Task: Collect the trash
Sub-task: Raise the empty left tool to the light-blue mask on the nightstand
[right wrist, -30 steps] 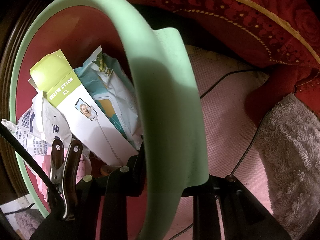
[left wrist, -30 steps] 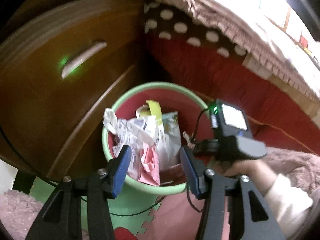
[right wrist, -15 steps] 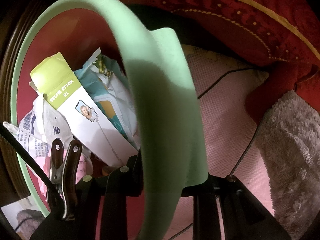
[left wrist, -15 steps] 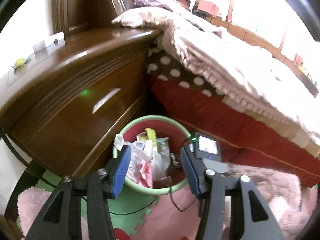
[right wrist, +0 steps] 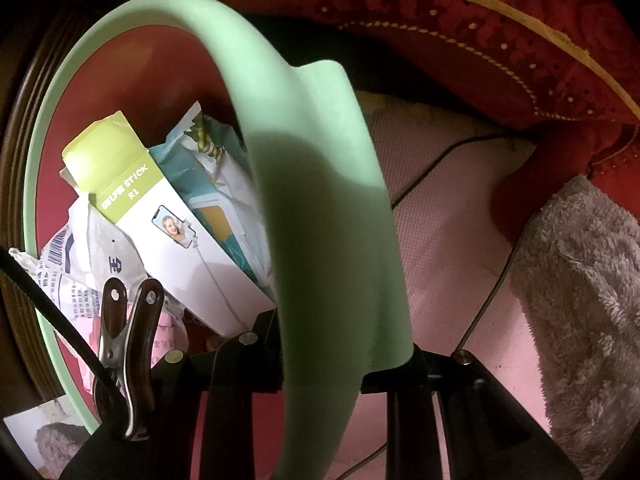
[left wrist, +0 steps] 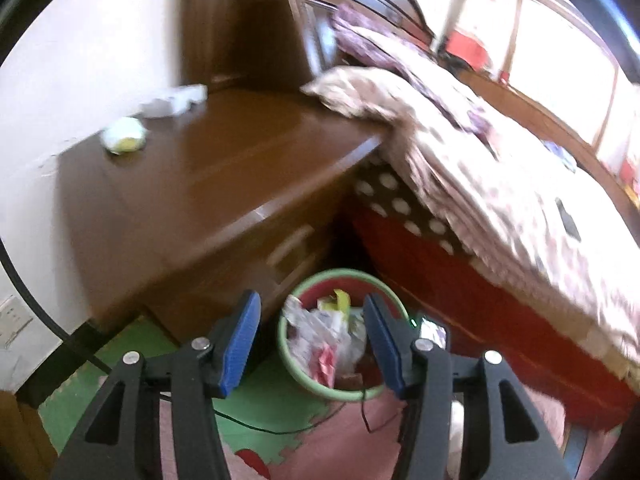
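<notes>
A green trash bin (left wrist: 352, 390) with a red inside stands on the floor between a wooden nightstand and the bed. It holds paper, wrappers and a white selfie-stick box (right wrist: 176, 240). My left gripper (left wrist: 312, 340) is open and empty, high above the bin. My right gripper (right wrist: 332, 344) is shut on the bin's green rim (right wrist: 320, 184), one finger inside and one outside; its fingertips are hidden by the rim. A crumpled yellow-white wrapper (left wrist: 123, 140) and a blurred white item (left wrist: 176, 98) lie on the nightstand top.
The brown nightstand (left wrist: 208, 184) is to the left, with a drawer facing the bin. The bed (left wrist: 500, 184) with a frilled cover and red skirt is to the right. Foam floor mats (left wrist: 280, 432), a fluffy rug (right wrist: 580, 288) and thin cables (right wrist: 452, 168) lie around the bin.
My left gripper has risen and pulled back, so the bin looks smaller and the nightstand top has come into view. My right gripper keeps its hold on the rim.
</notes>
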Available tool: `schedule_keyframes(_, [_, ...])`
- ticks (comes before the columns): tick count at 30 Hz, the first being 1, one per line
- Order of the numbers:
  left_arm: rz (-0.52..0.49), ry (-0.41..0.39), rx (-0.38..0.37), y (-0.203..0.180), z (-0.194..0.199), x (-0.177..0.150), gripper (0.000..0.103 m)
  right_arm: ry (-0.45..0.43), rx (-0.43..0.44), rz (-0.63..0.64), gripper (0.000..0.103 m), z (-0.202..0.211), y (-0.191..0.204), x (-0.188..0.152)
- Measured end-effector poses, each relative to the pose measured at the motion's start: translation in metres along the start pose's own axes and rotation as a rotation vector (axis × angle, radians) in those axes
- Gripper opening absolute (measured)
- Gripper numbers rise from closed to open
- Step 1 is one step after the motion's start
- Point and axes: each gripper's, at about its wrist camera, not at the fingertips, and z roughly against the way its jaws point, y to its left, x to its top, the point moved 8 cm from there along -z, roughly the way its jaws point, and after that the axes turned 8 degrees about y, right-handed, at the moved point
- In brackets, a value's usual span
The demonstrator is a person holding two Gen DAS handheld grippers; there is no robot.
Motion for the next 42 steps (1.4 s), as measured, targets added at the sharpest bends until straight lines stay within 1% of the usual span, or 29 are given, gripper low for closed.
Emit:
schedule_keyframes(3, [0.055,-0.014,0.046,0.025,0.008,0.014,0.057,0.0,-0.001,-0.001,0.024,0.0,-0.001,-0.001])
schedule_keyframes(7, [0.154,-0.01,0.077,0.063,0.016,0.031,0.057,0.0,-0.002,-0.001,0.024,0.002,0.0,-0.004])
schedule_keyframes(9, [0.177,-0.013,0.116,0.081,0.019,0.044,0.057,0.002,-0.009,0.001,0.024,0.002,0.0,-0.006])
schedule_keyframes(11, [0.174,-0.039,0.175,0.097,0.024,0.061,0.057,0.003,-0.022,0.009,0.024,0.002,0.002,-0.009])
schedule_keyframes(13, [0.178,-0.054,0.203,0.11,0.025,0.074,0.057,0.004,-0.03,0.011,0.024,0.001,0.002,-0.012])
schedule_keyframes(15, [0.21,-0.063,0.221,0.123,0.024,0.09,0.057,0.007,-0.034,0.01,0.024,0.001,0.003,-0.015])
schedule_keyframes(18, [0.262,-0.062,0.236,0.143,0.016,0.11,0.057,0.017,-0.049,0.017,0.024,-0.001,0.004,-0.021])
schedule_keyframes(22, [0.336,-0.047,0.254,0.171,-0.006,0.133,0.057,0.038,-0.063,0.017,0.024,-0.004,0.011,-0.027])
schedule_keyframes(26, [0.403,-0.037,0.293,0.197,-0.029,0.152,0.057,0.044,-0.057,0.013,0.024,-0.008,0.012,-0.031])
schedule_keyframes(29, [0.419,-0.039,0.318,0.208,-0.038,0.162,0.057,0.047,-0.057,0.019,0.024,-0.007,0.01,-0.029])
schedule_keyframes(31, [0.443,-0.033,0.306,0.213,-0.044,0.168,0.057,0.063,-0.049,0.021,0.024,-0.009,0.009,-0.033])
schedule_keyframes(34, [0.477,-0.014,0.284,0.22,-0.056,0.18,0.057,0.096,-0.027,0.012,0.024,-0.015,0.005,-0.026])
schedule_keyframes(38, [0.489,0.017,0.318,0.226,-0.074,0.193,0.057,0.095,-0.03,0.011,0.024,-0.016,0.004,-0.025])
schedule_keyframes(40, [0.489,0.028,0.322,0.226,-0.081,0.197,0.058,0.096,-0.031,0.011,0.024,-0.018,0.005,-0.022])
schedule_keyframes(42, [0.494,0.043,0.325,0.228,-0.09,0.202,0.061,0.097,-0.032,0.01,0.024,-0.018,0.005,-0.022])
